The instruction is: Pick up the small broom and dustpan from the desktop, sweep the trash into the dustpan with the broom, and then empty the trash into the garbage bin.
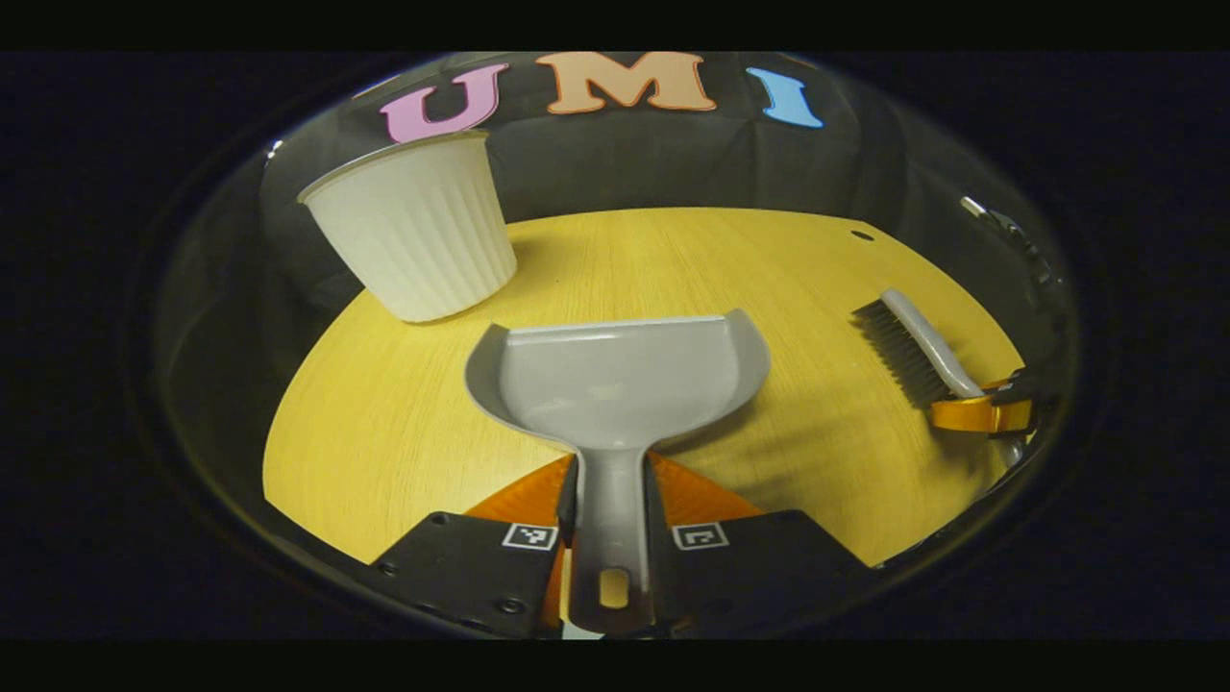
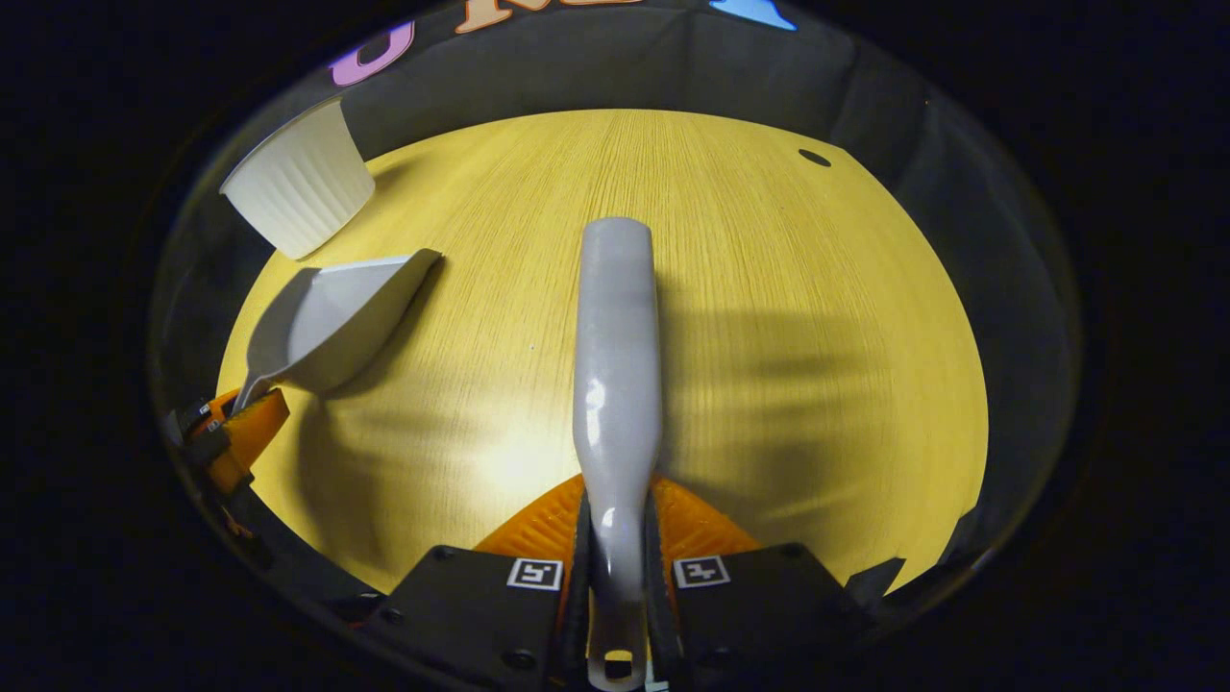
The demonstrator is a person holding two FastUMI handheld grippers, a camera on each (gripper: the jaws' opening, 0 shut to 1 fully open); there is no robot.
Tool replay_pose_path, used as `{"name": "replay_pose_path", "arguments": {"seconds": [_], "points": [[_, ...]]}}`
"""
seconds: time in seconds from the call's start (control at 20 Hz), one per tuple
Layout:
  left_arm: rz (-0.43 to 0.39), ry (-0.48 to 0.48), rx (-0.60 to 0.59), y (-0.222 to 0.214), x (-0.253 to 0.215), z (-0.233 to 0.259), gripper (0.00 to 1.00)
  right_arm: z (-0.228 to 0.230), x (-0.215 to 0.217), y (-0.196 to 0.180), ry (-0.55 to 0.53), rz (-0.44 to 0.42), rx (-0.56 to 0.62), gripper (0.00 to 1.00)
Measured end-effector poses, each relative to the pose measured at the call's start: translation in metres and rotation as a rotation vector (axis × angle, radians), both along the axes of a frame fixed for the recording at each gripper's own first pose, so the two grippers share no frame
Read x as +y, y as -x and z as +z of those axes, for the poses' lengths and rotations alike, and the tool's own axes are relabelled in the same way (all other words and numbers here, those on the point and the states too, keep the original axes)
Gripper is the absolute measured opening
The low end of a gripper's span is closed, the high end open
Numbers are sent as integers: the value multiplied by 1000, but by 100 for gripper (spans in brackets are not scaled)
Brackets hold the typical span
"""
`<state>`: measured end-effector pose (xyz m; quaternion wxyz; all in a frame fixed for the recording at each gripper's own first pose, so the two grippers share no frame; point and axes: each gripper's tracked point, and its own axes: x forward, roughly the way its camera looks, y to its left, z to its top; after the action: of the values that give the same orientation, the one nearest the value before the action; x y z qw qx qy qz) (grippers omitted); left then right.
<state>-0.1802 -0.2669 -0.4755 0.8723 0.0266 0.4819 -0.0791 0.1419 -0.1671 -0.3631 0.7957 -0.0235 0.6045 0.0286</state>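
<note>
**Both tools clamped, bin at the back-left**

Hidden bits first: in your left gripper view the broom [image 1: 913, 351] sits far right near the edge, its handle end swallowed by the right gripper [image 1: 985, 413], which is itself cut off, so you can't read its fingers from there. In your right gripper view the bristles are out of sight under the handle; you get just the pale handle top of the broom [image 2: 615, 384] running straight ahead. The left gripper [image 2: 235, 428] is squeezed against the left edge there, only partly visible.

Left gripper [image 1: 612, 538]: fingers pressed tight on both sides of the dustpan [image 1: 615, 384] handle, pan held out front, open mouth facing away from you twd the bin. Right gripper [image 2: 617, 567]: fingers closed on the broom handle, clamped firm.

View differences: left gripper view gives you the dark bristles and the inside of the pan; right gripper view shows the dustpan [image 2: 336, 322] side-on, tilted, just below the garbage bin [image 2: 300, 187].

Garbage bin [image 1: 413, 231]: white, ribbed, upright on the counter's back-left, just beyond the pan's left corner, not touching as far as you can tell.

Counter [image 1: 769, 279] is yellow wood-grain w/ a small dark hole [image 1: 862, 235] near the far right edge. Black cloth wall behind. Long soft shadows fall across the counter [image 2: 817, 317] in your right gripper view.
</note>
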Motion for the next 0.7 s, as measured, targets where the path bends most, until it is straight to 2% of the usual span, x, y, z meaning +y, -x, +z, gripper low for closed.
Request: {"name": "replay_pose_path", "arguments": {"seconds": [0.05,0.1,0.15,0.2,0.25,0.35,0.45,0.5,0.6,0.65,0.7], "points": [[-9,0,-9,-2,0,1,34,-1,-2,0,6,8,1,34],[-22,3,-17,-1,-3,1,36,3,-4,2,11,17,1,46],[-33,7,-22,-1,-6,2,57,4,-4,4,12,23,0,64],[-38,13,-27,-1,-10,0,78,6,-1,6,11,30,-1,70],[-46,2,-32,-2,-10,3,99,6,1,4,12,35,-11,85],[-45,-10,-62,-2,-8,7,96,9,0,2,19,41,-41,100],[-16,-48,-131,-11,2,27,96,25,0,-3,7,49,-105,100],[0,-79,-205,-22,10,45,96,40,0,-9,-7,53,-163,100],[7,-126,-366,-44,18,96,96,86,2,-27,-51,77,-341,100],[6,-136,-445,-54,17,125,88,116,0,-39,-61,90,-458,100],[7,-137,-523,-64,14,155,95,147,0,-48,-67,103,-570,100]]}}
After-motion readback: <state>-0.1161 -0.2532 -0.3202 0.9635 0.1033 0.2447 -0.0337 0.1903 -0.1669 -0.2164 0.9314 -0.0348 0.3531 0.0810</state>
